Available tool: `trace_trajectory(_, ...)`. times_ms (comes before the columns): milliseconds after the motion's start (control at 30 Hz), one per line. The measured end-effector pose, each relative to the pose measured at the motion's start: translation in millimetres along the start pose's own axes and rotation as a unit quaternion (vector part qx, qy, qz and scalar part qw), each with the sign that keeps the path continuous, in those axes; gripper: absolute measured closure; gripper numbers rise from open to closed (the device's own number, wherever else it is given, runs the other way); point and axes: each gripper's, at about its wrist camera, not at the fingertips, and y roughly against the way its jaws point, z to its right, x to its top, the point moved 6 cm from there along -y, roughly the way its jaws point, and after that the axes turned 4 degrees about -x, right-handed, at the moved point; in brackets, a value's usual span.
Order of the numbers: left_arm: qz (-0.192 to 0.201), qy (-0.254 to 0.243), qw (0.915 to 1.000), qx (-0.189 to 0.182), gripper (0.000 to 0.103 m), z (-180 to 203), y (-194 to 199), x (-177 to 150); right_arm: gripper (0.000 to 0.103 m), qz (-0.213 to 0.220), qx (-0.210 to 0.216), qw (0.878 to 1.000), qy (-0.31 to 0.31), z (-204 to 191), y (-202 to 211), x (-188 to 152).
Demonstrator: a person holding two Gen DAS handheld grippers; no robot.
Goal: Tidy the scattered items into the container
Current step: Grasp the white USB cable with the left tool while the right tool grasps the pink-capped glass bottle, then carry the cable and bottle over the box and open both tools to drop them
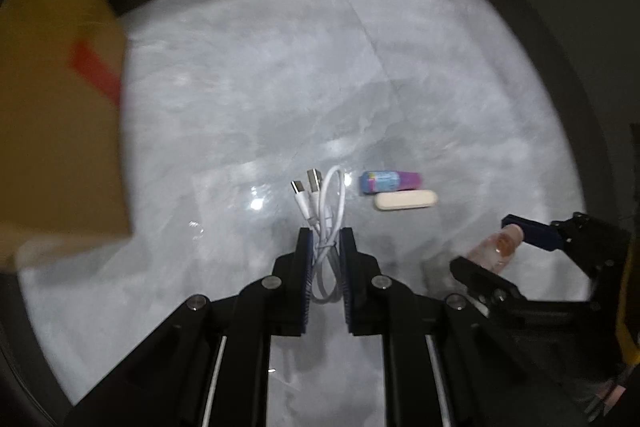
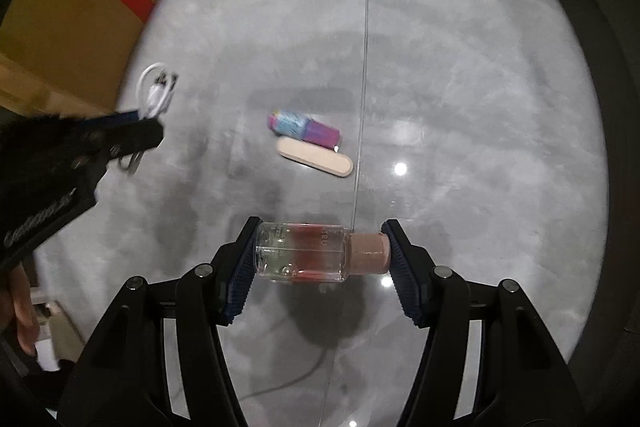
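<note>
- The left gripper (image 1: 325, 247) is squeezing a white cable (image 1: 324, 223) between its two blue pads, and it is holding the cable up above the grey floor (image 1: 240, 87).
- The cable is folded into loops, and its two plugs are sticking out past the fingertips.
- The right gripper (image 2: 322, 251) is holding a little clear bottle (image 2: 304, 253) sideways, with one pad pressing on the bottom of the bottle and the other pad pressing on its pink cap (image 2: 370, 253).
- The bottle is hanging in the air above the floor, and some liquid is sitting inside it.
- A blue and purple tube (image 2: 304, 129) is lying on the floor near the middle, close to the thin line between two floor tiles.
- A flat cream stick (image 2: 316, 157) with round ends is lying just beside the tube; I cannot tell if they are touching.
- A big brown cardboard box (image 2: 80, 27) with a red patch on it is sitting at the far left side of the floor.
- A bit of a person's hand (image 2: 20, 311) is showing at the left edge of the right wrist view.
</note>
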Motion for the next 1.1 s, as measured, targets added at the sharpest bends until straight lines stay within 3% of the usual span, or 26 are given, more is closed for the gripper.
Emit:
trace_trajectory(167,0.054,-0.003,0.9982,0.027,0.090,29.4,99.1,5.8,0.041,0.019,0.011,1.000,-0.021,-1.0,81.1,-1.6)
trace_trajectory(400,0.098,0.034,0.9945,0.015,0.090,30.6,203.6,-19.6,0.041,0.034,0.037,0.998,-0.038,-11.5,184.7,-20.5)
trace_trajectory(467,0.103,0.041,0.9938,0.010,0.090,31.6,215.2,-33.2,0.041,0.034,0.049,0.997,-0.038,-13.9,207.7,-31.4)
trace_trajectory(700,0.126,0.035,0.9912,0.022,0.090,39.3,239.6,-73.6,0.041,0.044,0.098,0.993,-0.052,-43.2,227.8,-61.4)
trace_trajectory(833,0.123,0.046,0.9910,0.027,0.090,32.1,244.1,-87.5,0.041,0.066,0.085,0.994,-0.016,-59.4,242.4,-71.4)
trace_trajectory(1100,0.126,0.059,0.9899,0.028,0.090,24.3,248.2,-92.3,0.041,0.065,0.088,0.994,-0.026,-55.7,242.9,-71.2)
